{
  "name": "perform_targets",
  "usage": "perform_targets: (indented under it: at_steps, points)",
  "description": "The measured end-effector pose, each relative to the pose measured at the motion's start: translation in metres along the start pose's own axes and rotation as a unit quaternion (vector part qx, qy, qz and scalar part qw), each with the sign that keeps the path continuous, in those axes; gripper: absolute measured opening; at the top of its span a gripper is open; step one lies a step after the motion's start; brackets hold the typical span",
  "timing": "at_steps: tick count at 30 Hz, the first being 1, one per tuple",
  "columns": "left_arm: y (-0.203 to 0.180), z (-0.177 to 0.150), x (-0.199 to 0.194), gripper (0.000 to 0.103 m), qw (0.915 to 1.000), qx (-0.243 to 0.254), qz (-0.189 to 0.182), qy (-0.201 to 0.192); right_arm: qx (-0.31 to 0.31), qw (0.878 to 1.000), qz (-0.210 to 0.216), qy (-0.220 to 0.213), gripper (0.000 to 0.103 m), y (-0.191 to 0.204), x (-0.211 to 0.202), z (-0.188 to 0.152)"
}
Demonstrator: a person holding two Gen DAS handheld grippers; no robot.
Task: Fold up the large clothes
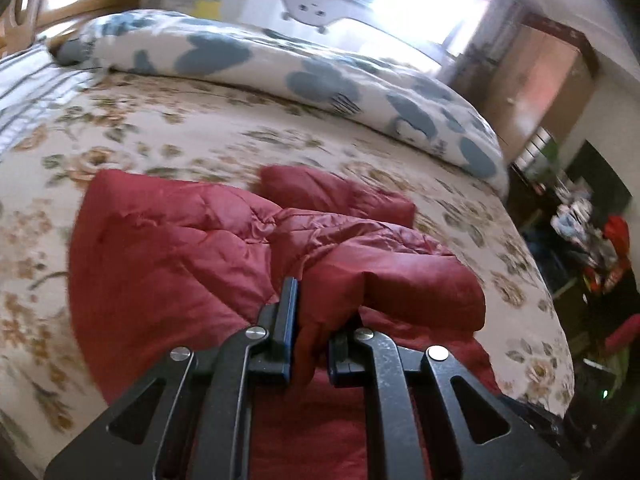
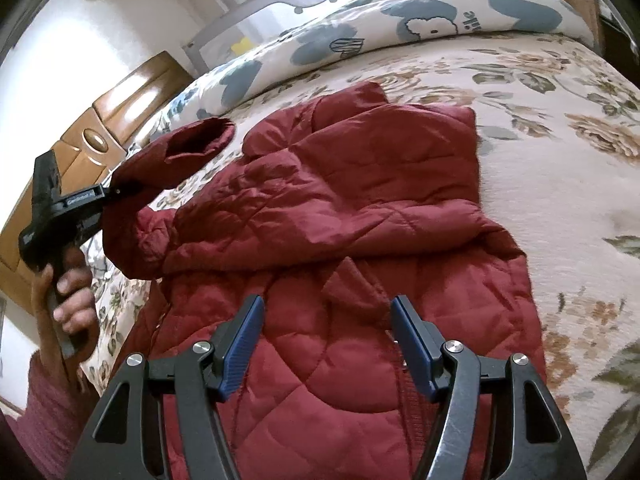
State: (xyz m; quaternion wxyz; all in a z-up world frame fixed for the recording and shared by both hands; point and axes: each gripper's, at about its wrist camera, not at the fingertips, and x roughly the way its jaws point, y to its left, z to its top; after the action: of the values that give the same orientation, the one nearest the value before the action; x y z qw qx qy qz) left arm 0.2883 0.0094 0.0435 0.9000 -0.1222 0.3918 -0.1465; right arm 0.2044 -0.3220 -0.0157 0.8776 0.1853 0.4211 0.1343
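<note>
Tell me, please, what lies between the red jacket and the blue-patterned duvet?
Only bare floral bedspread separates the red jacket from the duvet, shown in both views.

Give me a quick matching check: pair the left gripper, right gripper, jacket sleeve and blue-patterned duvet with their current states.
Things:
1. left gripper
2. right gripper
3. jacket sleeve
4. blue-patterned duvet

States:
A. open, above the red quilted jacket
B. bunched along the far side of the bed
C. shut on red fabric
D. lifted off the bedspread

Pairs: 1-C, 2-A, 3-D, 4-B
</note>
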Motion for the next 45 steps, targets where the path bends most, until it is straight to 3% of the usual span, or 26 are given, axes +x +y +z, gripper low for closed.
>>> perform_targets:
  at_steps: [7,16,27,29,30,31,34,36,38,45]
  points:
    - [-0.046,-0.025,0.033,0.009,0.9988,0.026,-0.023,0.034,0.030,0.999,-0.001,-0.010,0.067,-0.020,-0.008,0.004]
    - [-0.064,-0.051,0.071,0.009,0.9961,0.030,-0.038,0.073,0.061,0.998,0.017,-0.026,0.069,-0.031,-0.004,0.031]
    - [-0.062,-0.058,0.079,0.014,0.9956,0.025,-0.035,0.083,0.136,0.985,0.107,0.015,0.072,-0.054,0.072,0.078]
    - [-0.064,-0.058,0.080,0.018,0.9948,0.033,-0.033,0.090,0.153,0.980,0.122,0.027,0.060,-0.058,0.087,0.079]
    - [-0.066,-0.058,0.080,0.021,0.9941,0.038,-0.033,0.096,0.157,0.979,0.130,0.030,0.034,-0.058,0.091,0.080]
    - [-0.068,-0.059,0.079,0.021,0.9930,0.049,-0.029,0.103,0.162,0.977,0.135,0.032,0.017,-0.059,0.094,0.080]
    - [-0.070,-0.062,0.070,0.036,0.9907,0.070,-0.037,0.110,0.159,0.979,0.128,0.020,0.011,-0.058,0.093,0.081]
    - [-0.070,-0.065,0.063,0.060,0.9902,0.075,-0.044,0.109,0.149,0.981,0.120,0.008,0.009,-0.056,0.087,0.082]
    - [-0.068,-0.067,0.053,0.069,0.9907,0.081,-0.040,0.102,0.139,0.984,0.107,-0.006,0.008,-0.053,0.078,0.085]
    - [-0.041,-0.054,0.026,0.070,0.9947,0.068,-0.025,0.074,0.102,0.992,0.047,-0.058,0.008,-0.059,0.038,0.094]
